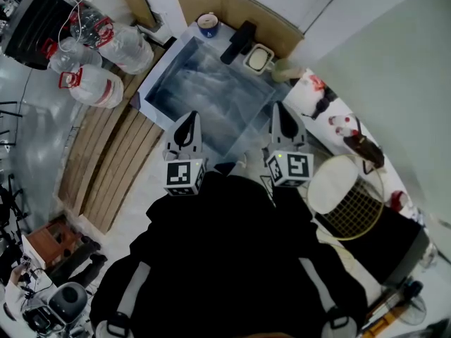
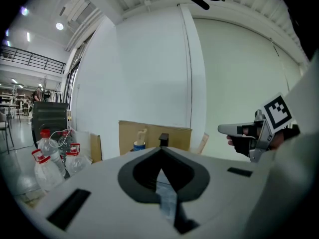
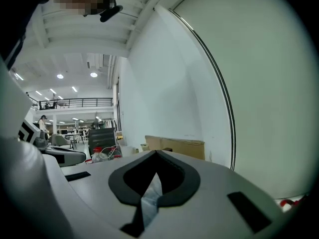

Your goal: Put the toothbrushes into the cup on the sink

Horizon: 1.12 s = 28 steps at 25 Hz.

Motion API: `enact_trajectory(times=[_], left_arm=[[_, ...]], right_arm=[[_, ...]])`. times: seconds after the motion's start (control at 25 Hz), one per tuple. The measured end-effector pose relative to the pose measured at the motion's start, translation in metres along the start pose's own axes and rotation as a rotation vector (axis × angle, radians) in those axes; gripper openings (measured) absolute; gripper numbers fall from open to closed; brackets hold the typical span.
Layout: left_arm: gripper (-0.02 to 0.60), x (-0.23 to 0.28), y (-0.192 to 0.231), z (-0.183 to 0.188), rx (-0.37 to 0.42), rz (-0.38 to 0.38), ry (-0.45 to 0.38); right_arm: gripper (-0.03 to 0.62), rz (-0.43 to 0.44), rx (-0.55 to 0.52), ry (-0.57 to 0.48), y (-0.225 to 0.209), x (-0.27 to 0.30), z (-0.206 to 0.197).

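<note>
Both tools held over the near edge of the sink point(image 1: 156, 74), side by side and apart, noses pointing toward its far edge.

Left gripper point(image 1: 189, 120): jaws together, tips meeting, nothing between them (confirmed in the left gripper view).
Right gripper point(image 1: 280, 110): same, jaws pressed together and empty (right gripper view).

Cup point(image 1: 207, 24): blue, upright on the far edge of the sink, just left of the black faucet point(image 1: 238, 42). A white dish point(image 1: 258, 58) sits on the same edge, right of the faucet.

Toothbrush: the only candidate I can find is a pale slim piece point(image 2: 142, 136) standing in the cup in the left gripper view. Its long axis is near upright, with the top leaning slightly right. It is too small to confirm as a toothbrush, or to tell which end is up. From the head view the cup mouth shows something pale inside, with no more detail.

Basin: looks bluish and streaked; I cannot make out anything lying in it.

Surroundings: clear jugs point(image 1: 99, 86) with red handles on the floor off the sink's left side, and cardboard point(image 1: 232, 5) against the wall behind the far edge.
</note>
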<state>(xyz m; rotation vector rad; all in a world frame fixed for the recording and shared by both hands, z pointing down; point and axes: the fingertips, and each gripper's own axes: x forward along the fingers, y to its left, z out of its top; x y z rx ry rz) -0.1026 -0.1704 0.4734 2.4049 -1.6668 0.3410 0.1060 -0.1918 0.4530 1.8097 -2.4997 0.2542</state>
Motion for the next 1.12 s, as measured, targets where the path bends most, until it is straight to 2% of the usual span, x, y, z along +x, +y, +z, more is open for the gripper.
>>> enact_trajectory(times=[0.4,0.56,1.12], left_arm=[[0.002,-0.002,-0.006,0.004,0.014,-0.020,-0.020],[0.002,-0.004,-0.006,0.004,-0.002,-0.022,-0.014],[0.002,-0.004,-0.005,0.000,0.009,-0.026,-0.007]], right_arm=[[0.003,0.015,0.028,0.030,0.020,-0.013,-0.016],[0.003,0.012,0.027,0.032,0.020,-0.014,-0.017],[0.003,0.000,0.028,0.048,0.017,-0.015,-0.022]])
